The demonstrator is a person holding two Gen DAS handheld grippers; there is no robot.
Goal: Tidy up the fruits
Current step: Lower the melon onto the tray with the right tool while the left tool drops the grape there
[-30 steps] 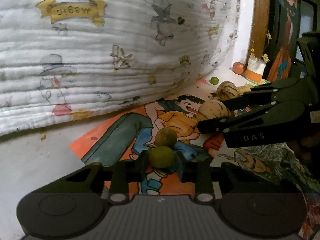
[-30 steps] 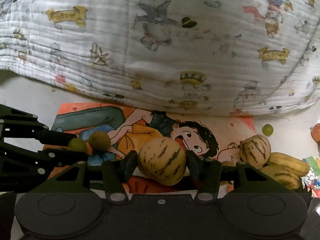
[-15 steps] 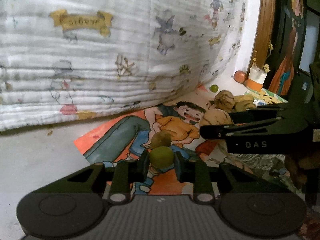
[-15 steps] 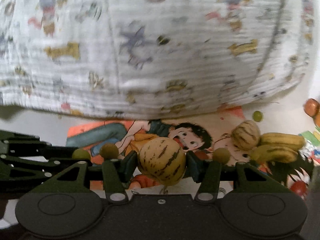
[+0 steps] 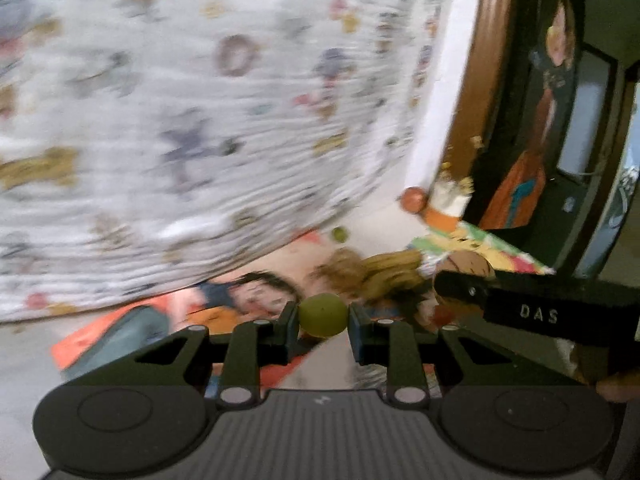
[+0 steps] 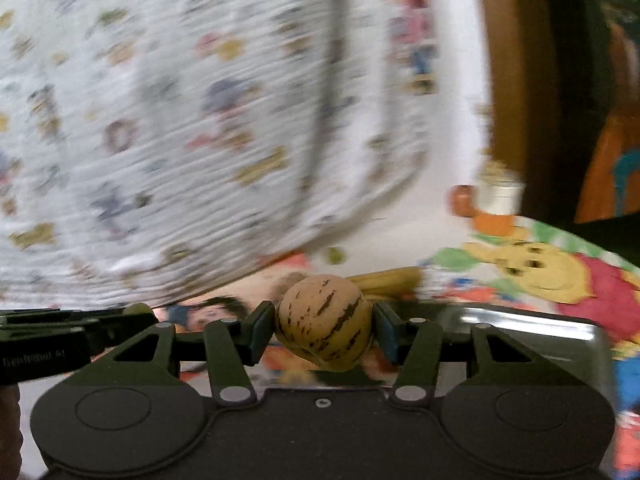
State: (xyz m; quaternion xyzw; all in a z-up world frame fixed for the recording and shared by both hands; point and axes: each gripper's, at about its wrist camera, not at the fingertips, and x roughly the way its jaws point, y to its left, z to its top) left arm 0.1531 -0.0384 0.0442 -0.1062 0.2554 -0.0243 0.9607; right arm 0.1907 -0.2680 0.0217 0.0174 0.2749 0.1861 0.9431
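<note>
The left tongs (image 5: 323,316) are closed on a small green fruit (image 5: 323,315), and the right tongs (image 6: 324,330) grip a striped yellow fruit (image 6: 324,326) across its width, its longer side pointing down and toward the camera; both fruits are held clear of the surface. A shiny metal tray (image 6: 520,322) lies just beyond and to the right of the right tongs, so I judge this hand is the nearer one to it; the left tongs are further left. The other fruits, blurred, lie behind on the drawing (image 5: 132,320).
</note>
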